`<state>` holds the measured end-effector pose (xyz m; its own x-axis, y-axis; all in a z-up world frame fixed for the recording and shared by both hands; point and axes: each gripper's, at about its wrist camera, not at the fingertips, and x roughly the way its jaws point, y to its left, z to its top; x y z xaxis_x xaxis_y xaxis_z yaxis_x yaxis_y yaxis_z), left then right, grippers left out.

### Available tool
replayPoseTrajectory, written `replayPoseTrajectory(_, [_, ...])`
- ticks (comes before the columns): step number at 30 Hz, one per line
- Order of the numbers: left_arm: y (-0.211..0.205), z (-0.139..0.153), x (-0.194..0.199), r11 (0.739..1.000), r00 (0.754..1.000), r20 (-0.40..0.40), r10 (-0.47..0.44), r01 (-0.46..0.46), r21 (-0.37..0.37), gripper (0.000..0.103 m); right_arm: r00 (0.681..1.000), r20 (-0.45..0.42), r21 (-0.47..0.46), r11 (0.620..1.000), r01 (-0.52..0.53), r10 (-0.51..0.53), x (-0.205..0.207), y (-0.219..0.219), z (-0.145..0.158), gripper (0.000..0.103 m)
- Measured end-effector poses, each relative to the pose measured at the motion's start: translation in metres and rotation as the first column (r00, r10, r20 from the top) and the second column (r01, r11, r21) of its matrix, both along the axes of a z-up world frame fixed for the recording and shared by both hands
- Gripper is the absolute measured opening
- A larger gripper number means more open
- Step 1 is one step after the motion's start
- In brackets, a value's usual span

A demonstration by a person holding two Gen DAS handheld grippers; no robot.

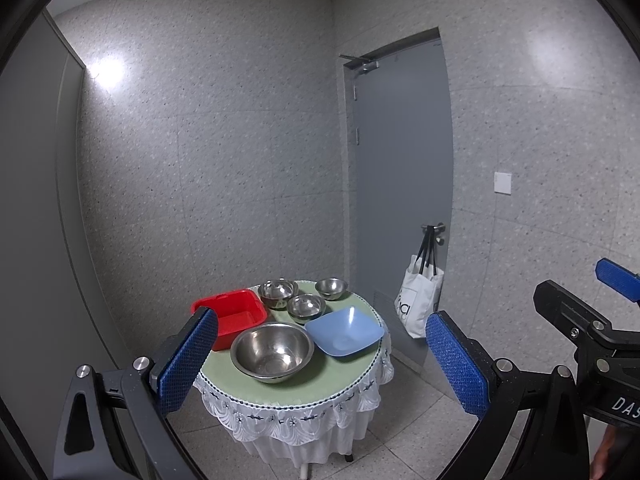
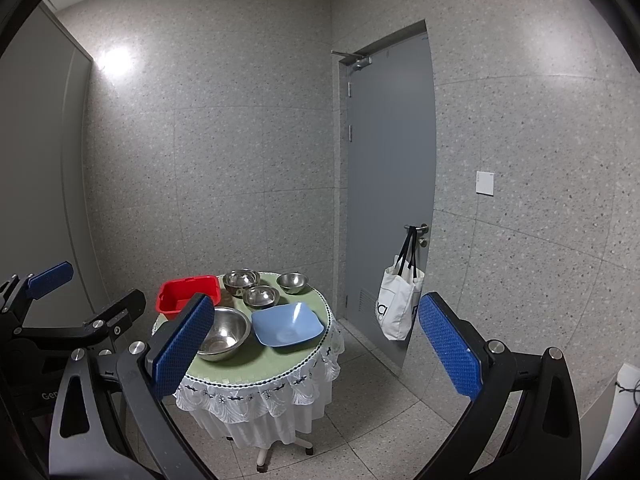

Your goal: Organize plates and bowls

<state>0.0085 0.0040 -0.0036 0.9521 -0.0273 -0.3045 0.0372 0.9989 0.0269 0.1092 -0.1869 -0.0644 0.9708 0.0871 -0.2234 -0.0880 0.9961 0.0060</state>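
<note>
Stainless steel makes up most of what waits on the small round table (image 1: 280, 394) with its green top and white lace-edged cloth: one large steel mixing bowl (image 1: 272, 351) at the near edge and three small steel bowls (image 1: 306, 306) grouped toward the far side. Just right of the large bowl sits a pale blue square plastic dish (image 1: 345, 331), close against it; just left of the bowl, and slightly behind, sits a red rectangular plastic tub (image 1: 234, 312). All of them are upright and apart, with nothing stacked yet, so the sorting looks unstarted.

Both tools are held well back from the table. The left tongs (image 1: 320, 360) are spread wide with nothing between the blue pads; the right tongs (image 2: 316, 354) are likewise wide open and empty.

Several risks seem likely. The steel bowls have thin, slick, curved rims, so a pinch on one wall could slip or tip the bowl as it lifts. The large bowl and blue dish sit close to the table's near edge, and a nudge on approach could push either one off. The cloth may drag and pull neighbours along if a bowl is slid rather than lifted. The table appears to stand on one central post, so heavy downward pressure near its rim might rock it. A white tote bag (image 1: 418, 304) hangs on the grey door's handle, well right of the table.
</note>
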Motion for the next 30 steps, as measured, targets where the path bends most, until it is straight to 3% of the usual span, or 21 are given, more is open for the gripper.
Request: replayPoseTrajectory(30, [-0.024, 0.005, -0.013, 1.0, 1.0, -0.001, 0.014, -0.014, 0.008, 0.103, 1.0, -0.005, 0.014, 1.0, -0.022, 0.022, -0.005, -0.025, -0.001, 0.103])
